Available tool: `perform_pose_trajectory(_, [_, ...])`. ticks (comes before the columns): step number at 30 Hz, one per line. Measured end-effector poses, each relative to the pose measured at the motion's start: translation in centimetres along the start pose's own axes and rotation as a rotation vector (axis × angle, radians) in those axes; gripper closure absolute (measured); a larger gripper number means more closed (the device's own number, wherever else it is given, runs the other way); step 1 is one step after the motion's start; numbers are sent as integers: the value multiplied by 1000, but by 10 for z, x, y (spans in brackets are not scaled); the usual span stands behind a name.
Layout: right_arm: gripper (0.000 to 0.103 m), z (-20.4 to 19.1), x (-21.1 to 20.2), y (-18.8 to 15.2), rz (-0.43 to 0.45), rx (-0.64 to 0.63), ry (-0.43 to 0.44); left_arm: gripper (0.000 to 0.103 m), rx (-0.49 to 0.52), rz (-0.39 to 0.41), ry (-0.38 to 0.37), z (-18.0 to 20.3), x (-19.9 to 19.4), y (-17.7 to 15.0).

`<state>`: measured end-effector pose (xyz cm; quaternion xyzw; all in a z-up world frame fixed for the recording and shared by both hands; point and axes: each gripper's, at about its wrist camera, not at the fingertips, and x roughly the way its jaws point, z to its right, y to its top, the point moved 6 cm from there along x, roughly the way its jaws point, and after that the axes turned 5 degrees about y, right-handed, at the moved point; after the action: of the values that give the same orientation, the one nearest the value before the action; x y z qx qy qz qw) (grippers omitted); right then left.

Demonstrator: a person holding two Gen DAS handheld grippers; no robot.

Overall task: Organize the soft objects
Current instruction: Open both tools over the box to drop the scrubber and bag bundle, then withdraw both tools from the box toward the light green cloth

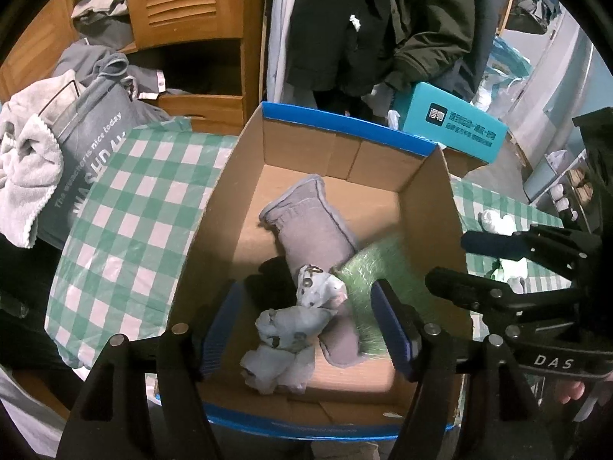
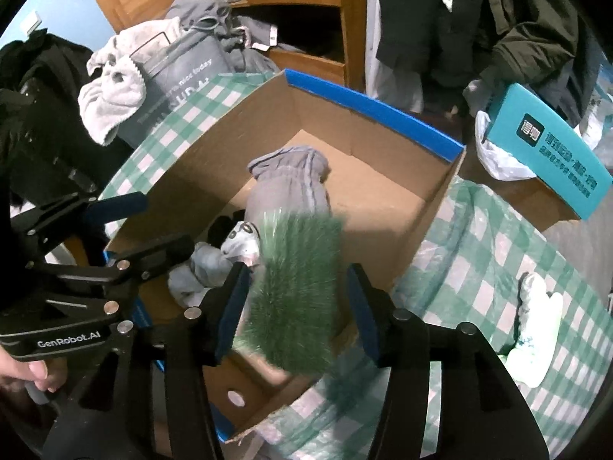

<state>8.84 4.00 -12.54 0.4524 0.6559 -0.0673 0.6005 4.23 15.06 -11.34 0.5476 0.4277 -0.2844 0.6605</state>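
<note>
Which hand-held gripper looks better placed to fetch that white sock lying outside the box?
Probably the right hand-held gripper: the white sock lies on its side, outside the cardboard box; its jaws look open around the falling green fuzzy item.

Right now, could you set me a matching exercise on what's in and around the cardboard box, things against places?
Things:
1. grey cloth roll
2. green fuzzy item
3. white item
4. teal box

Places:
A. on the checked cloth, outside the cardboard box
B. lying in the middle of the cardboard box
C. beyond the cardboard box's far corner
D. between the right gripper fingers, over the box's wall

Pairs: 1-B, 2-D, 3-A, 4-C
</note>
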Motion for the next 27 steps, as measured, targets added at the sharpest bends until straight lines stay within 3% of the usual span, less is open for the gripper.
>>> perform_pose_trajectory(2, [38, 2, -4, 0, 13, 7, -6, 32, -2, 2, -2, 1, -1, 0])
perform_pose_trajectory(27, [36, 49, -42, -29, 56, 107, -52, 32, 82, 5, -75, 58, -11, -4])
